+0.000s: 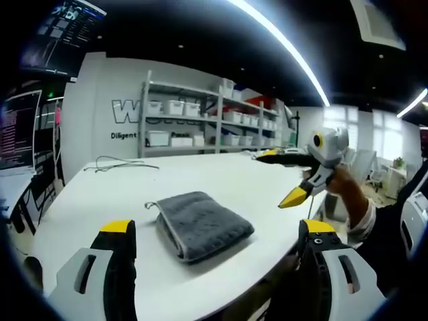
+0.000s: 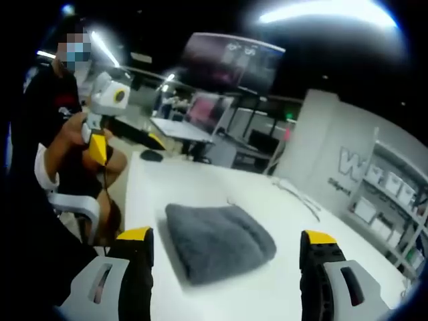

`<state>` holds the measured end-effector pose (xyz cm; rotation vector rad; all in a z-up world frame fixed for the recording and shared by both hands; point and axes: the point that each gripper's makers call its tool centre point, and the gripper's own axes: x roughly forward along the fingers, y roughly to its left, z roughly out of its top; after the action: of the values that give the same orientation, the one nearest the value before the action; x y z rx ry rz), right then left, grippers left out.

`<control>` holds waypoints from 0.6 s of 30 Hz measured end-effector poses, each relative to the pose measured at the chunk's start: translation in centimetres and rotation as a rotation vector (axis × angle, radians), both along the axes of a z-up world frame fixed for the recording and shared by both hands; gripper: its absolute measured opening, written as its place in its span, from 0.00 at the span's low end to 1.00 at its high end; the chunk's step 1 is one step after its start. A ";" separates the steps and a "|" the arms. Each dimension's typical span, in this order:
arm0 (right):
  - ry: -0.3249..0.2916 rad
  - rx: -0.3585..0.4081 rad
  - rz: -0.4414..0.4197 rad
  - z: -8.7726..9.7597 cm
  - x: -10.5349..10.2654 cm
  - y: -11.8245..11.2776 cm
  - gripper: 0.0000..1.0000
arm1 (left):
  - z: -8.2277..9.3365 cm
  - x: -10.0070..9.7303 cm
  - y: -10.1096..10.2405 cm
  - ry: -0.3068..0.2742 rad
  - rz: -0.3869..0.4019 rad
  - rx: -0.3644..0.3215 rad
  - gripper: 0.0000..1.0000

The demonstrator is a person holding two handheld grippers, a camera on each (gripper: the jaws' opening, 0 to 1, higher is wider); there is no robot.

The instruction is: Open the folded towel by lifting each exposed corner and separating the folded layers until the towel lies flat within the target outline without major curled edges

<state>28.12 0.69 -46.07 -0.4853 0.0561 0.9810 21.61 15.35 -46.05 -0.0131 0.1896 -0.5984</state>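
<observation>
The grey towel (image 1: 200,224) lies folded at the centre of the left gripper view on the white table (image 1: 221,180), untouched, and sits low and central in the right gripper view (image 2: 217,241). The left gripper (image 1: 217,234) stands wide apart at the bottom, gripping nothing. The right gripper (image 2: 224,241) is equally spread, also empty.

word "diligent" on the white wall (image 1: 100,100), large letter "w" above it, rest hidden by shelving (image 1: 200,120)
</observation>
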 end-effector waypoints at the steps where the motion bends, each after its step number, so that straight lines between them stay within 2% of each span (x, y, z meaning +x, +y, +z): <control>1: 0.001 -0.001 0.003 0.0 0.1 0.2 0.90 | 0.0 0.0 0.1 0.001 0.001 0.001 1.00; 9: -0.010 -0.041 0.037 -0.1 0.3 2.2 0.89 | 0.2 -0.2 1.1 0.000 0.015 0.018 1.00; 18: -0.036 -0.127 0.084 -1.9 0.1 5.2 0.86 | -0.3 -0.1 1.3 0.011 0.016 0.037 1.00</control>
<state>28.23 5.89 -47.97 -0.6262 0.0666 1.0547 21.50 16.69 -46.38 0.0175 0.2112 -0.5787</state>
